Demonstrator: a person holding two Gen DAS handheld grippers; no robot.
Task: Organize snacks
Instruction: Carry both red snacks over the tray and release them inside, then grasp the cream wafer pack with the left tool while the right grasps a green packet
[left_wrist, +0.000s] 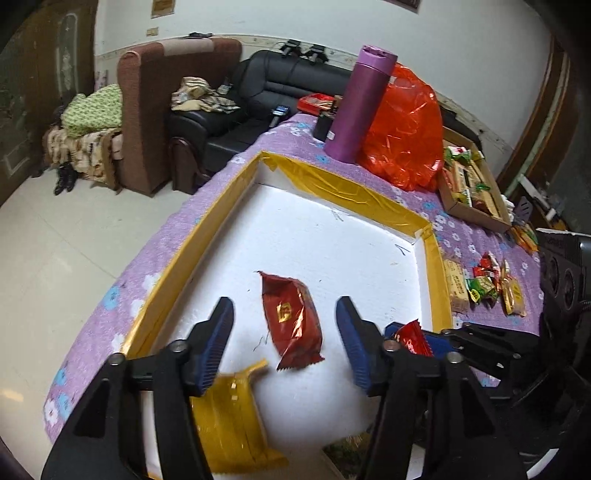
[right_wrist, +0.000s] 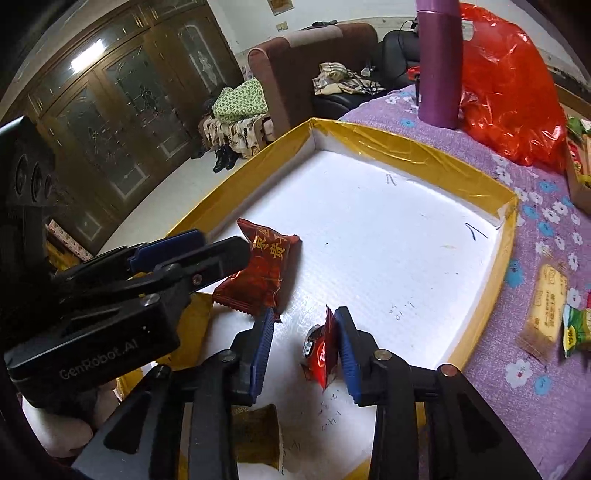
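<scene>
A white foam tray with a yellow taped rim lies on the purple flowered tablecloth. A dark red snack packet lies on the tray floor. My left gripper is open above it, a finger on each side, not touching. A yellow packet lies under its left finger. My right gripper is open over the tray; a small red candy packet leans against its right finger. The right gripper also shows in the left wrist view.
A purple flask and a red plastic bag stand behind the tray. A cardboard box of snacks sits at the back right. Loose packets lie right of the tray. Sofas stand beyond the table's edge.
</scene>
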